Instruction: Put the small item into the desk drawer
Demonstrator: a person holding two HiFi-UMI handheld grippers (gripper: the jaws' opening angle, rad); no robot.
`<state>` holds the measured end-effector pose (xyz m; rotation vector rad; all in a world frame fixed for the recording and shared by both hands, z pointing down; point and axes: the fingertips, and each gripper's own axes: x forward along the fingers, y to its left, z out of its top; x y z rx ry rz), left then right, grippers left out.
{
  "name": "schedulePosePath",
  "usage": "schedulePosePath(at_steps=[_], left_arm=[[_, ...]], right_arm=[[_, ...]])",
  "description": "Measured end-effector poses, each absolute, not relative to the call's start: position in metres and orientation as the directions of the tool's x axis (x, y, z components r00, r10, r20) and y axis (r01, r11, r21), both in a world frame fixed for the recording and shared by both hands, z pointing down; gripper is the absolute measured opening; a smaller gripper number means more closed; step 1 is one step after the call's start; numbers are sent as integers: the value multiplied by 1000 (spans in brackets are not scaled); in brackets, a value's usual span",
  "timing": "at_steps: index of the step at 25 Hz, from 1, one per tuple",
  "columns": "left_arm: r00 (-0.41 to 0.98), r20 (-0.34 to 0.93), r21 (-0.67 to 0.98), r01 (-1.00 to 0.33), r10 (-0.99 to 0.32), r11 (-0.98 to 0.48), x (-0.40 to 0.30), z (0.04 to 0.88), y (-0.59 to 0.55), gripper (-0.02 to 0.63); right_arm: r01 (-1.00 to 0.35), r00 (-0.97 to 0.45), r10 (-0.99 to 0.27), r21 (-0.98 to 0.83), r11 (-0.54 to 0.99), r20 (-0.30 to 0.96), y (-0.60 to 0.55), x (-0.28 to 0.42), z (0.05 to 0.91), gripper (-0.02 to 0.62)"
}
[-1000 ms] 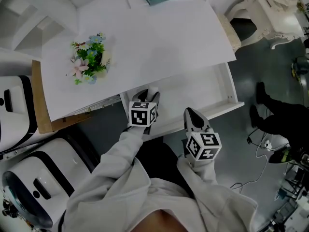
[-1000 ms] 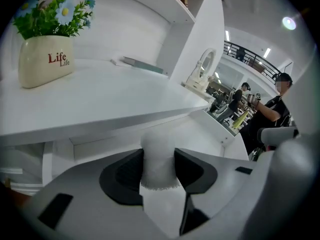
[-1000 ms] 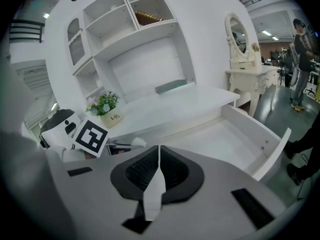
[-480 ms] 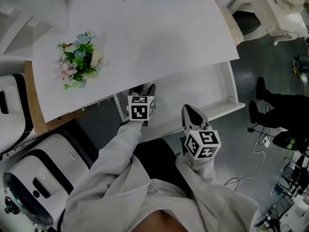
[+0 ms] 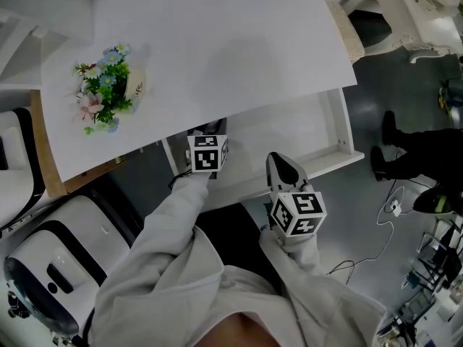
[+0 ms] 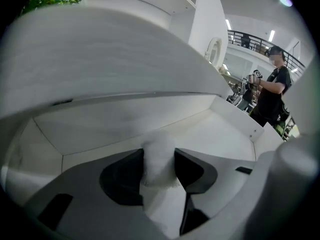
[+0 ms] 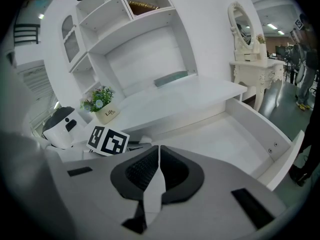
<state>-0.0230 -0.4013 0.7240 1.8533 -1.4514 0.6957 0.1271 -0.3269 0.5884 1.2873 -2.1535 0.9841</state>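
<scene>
The small item (image 6: 159, 151), a white fluffy lump, sits pinched between the jaws of my left gripper (image 6: 159, 158). In the head view the left gripper (image 5: 207, 130) reaches into the left end of the open white drawer (image 5: 293, 132), its fingertips partly hidden under the edge of the desk top (image 5: 217, 56). The drawer's floor (image 6: 200, 134) spreads out bare ahead of the item. My right gripper (image 5: 278, 160) hovers over the drawer's front rail, shut with nothing in it (image 7: 159, 149). The drawer (image 7: 225, 139) lies open before it.
A flower pot (image 5: 108, 87) stands on the desk's left side, and a teal book (image 7: 171, 77) lies at the back. White shelves (image 7: 125, 14) rise behind the desk. A white machine (image 5: 43, 266) sits at the lower left, a person (image 5: 419, 157) stands on the right.
My left gripper has pushed forward with the white item, deeper into the drawer under the desk top's edge. The right gripper has kept its place over the front rail.
</scene>
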Motion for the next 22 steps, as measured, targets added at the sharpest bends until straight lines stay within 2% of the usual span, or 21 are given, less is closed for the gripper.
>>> schedulePosePath(at_steps=[10, 14, 17, 22], left_arm=[[222, 766, 137, -973, -603, -185, -22, 730, -406, 201], [252, 755, 165, -966, -605, -197, -18, 726, -406, 309], [258, 751, 178, -966, -607, -190, -18, 718, -404, 357], [309, 739, 271, -950, -599, -155, -14, 699, -395, 398]], right_arm=[[-884, -467, -583, -356, 302, 665, -324, 131, 583, 35], [-890, -455, -596, -352, 289, 661, -322, 136, 579, 35], [-894, -447, -608, -351, 278, 656, -321, 139, 577, 35], [-896, -441, -633, -353, 269, 637, -315, 137, 570, 35]])
